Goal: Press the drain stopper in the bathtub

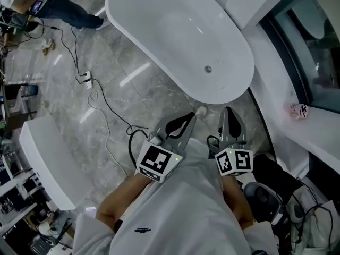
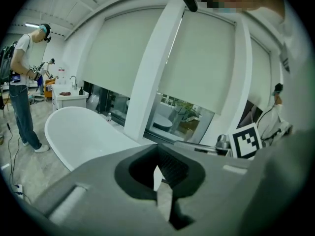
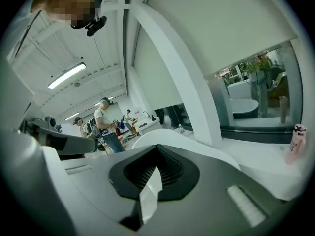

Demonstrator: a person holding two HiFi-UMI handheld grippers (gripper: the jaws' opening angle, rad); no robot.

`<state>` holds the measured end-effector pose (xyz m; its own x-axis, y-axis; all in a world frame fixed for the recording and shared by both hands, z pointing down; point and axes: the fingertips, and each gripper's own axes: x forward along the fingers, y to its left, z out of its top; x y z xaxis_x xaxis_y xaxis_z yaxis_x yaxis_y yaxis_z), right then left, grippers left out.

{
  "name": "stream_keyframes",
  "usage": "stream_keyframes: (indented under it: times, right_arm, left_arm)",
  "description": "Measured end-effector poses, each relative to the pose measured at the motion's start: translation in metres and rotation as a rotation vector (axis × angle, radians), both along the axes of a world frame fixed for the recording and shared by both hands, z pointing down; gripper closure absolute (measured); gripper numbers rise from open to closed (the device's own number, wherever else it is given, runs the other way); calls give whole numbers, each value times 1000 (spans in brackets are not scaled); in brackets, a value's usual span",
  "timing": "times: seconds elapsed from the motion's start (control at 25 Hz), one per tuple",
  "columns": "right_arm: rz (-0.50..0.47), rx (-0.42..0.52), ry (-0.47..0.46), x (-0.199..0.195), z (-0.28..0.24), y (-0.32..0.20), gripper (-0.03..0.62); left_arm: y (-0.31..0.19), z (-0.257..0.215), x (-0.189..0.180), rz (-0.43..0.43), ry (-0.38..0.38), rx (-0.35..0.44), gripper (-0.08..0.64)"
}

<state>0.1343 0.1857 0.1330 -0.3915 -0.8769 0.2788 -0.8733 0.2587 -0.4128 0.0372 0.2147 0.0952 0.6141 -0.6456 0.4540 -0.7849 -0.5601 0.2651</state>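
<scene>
Tub [image 1: 180, 31], upper centre of head view: white, glossy, smooth, with soft highlights across the basin.
Stopper [image 1: 207, 69]: looks like metal, shiny.
Floor [image 1: 127, 84]: grey veined stone or tile, polished, reflects streaks of light.
Left gripper [image 1: 191, 116], right gripper [image 1: 228, 110]: grey plastic, matt. Inner faces are dark and ribbed in both gripper views.
Marker cubes [image 1: 158, 162]: matt black-and-white print.
Shirt [image 1: 186, 211], lower centre: white cloth, creased.
Blinds [image 2: 206, 68]: pale, matt, cloth-like.
Bottle [image 3: 297, 144], right edge: pink, plastic-looking.
</scene>
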Motion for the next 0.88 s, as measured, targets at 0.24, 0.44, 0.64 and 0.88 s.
stream_keyframes:
  times: [0.24, 0.44, 0.64, 0.88]
  right_arm:
    - [-7, -57, 46, -3, 3, -60, 597]
    - [-39, -127, 41, -36, 5, -113, 597]
    - [-42, -204, 64, -51, 19, -155, 597]
    - [-109, -274, 98, -38, 74, -196, 597]
  left_arm:
    - [-40, 9, -4, 31, 6, -82, 558]
    - [-96, 11, -34, 27, 50, -126, 558]
    - [-147, 18, -39, 57, 102, -174, 558]
    - [-196, 73, -25, 19, 90, -254, 558]
